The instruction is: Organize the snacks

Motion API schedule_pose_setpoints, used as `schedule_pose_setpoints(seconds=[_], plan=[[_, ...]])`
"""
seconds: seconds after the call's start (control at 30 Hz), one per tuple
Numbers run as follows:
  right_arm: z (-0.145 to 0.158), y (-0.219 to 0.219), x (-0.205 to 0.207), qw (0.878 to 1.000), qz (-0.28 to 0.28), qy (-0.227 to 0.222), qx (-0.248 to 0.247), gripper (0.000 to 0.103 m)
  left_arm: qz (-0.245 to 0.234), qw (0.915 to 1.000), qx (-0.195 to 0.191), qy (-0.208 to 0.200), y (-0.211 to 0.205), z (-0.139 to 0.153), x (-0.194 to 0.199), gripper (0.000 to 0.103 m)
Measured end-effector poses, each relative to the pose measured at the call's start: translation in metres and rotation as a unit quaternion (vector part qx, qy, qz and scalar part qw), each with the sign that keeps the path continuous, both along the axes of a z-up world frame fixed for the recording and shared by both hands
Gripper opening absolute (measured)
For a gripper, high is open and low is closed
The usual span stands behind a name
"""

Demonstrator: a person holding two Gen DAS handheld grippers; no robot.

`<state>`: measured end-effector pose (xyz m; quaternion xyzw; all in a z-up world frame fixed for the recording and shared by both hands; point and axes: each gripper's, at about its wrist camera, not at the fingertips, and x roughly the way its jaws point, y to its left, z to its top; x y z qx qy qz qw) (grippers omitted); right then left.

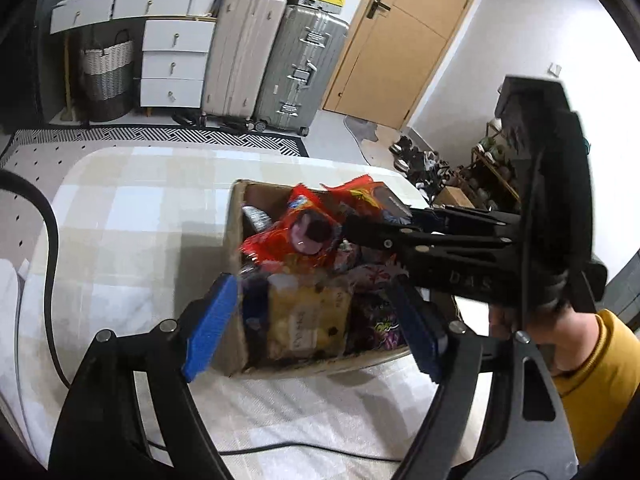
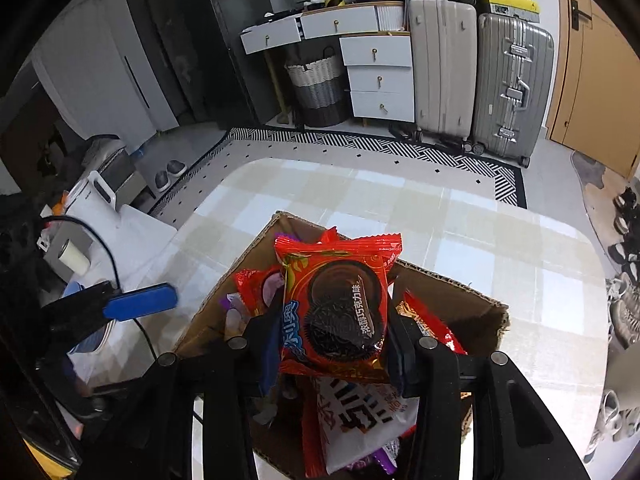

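A cardboard box point(image 1: 234, 220) full of snack packets stands on a checked tablecloth; it also shows in the right wrist view point(image 2: 452, 284). My right gripper point(image 2: 332, 336) is shut on a red chocolate cookie packet point(image 2: 336, 304) and holds it above the box. In the left wrist view the same packet point(image 1: 296, 232) hangs from the right gripper point(image 1: 348, 228) over the box. My left gripper point(image 1: 316, 320) is open and empty, its blue pads point(image 1: 210, 326) either side of the box's near end, above a yellow packet point(image 1: 308, 320).
The table point(image 2: 500, 232) stretches behind and right of the box. A black cable point(image 1: 50, 240) runs along the table's left side. Suitcases point(image 2: 476, 76), white drawers point(image 2: 378, 76) and a woven basket point(image 2: 316, 80) stand beyond; shoes point(image 2: 626, 300) lie at the right.
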<state>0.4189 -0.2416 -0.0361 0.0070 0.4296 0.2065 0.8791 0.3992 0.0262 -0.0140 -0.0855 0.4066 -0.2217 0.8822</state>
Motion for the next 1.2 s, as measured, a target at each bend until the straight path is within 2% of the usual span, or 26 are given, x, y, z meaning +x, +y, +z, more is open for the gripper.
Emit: schedule_pose_setpoints(seconds=[0.23,0.37,0.53,0.63,0.7,0.83,0.93,1.03,1.13,1.17,1.2], plan=[[-0.021,0.003,0.002,0.999,-0.003,0.033,-0.021,0.042,0.017,0.9997,0.016,-0.011,0.014,0.0,-0.009,0.078],[-0.023,0.007,-0.002,0.999,0.001,0.023,-0.03,0.042,0.023,0.9995,0.019,-0.013,0.014,0.002,-0.009,0.079],[-0.023,0.014,-0.006,0.997,0.002,0.009,-0.071,0.043,0.031,0.9993,0.02,-0.007,0.007,-0.001,0.0,0.079],[-0.023,0.018,-0.012,0.995,0.004,-0.004,-0.095,0.054,0.038,0.999,0.021,-0.008,0.006,-0.001,0.001,0.079],[-0.022,0.02,-0.014,0.993,0.0,-0.012,-0.116,0.065,0.043,0.9988,0.02,-0.009,0.007,0.0,0.001,0.079],[-0.019,0.018,-0.019,0.991,0.003,-0.018,-0.134,0.068,0.05,0.9985,0.019,-0.007,0.007,0.001,0.002,0.08],[-0.014,0.012,-0.024,0.991,-0.001,-0.024,-0.132,0.07,0.053,0.9983,0.023,-0.009,0.005,0.004,-0.001,0.08],[-0.006,0.003,-0.035,0.992,-0.008,-0.037,-0.12,0.076,0.056,0.998,0.025,-0.012,0.004,0.005,-0.005,0.083],[0.005,-0.006,-0.053,0.994,-0.009,-0.057,-0.096,0.08,0.065,0.9977,0.014,-0.016,0.005,0.009,-0.014,0.092],[0.008,-0.008,-0.059,0.994,-0.011,-0.063,-0.09,0.084,0.068,0.9975,0.01,-0.017,0.006,0.011,-0.017,0.102],[0.012,-0.011,-0.066,0.994,-0.013,-0.071,-0.082,0.086,0.072,0.9972,0.001,-0.022,0.007,0.014,-0.023,0.102]])
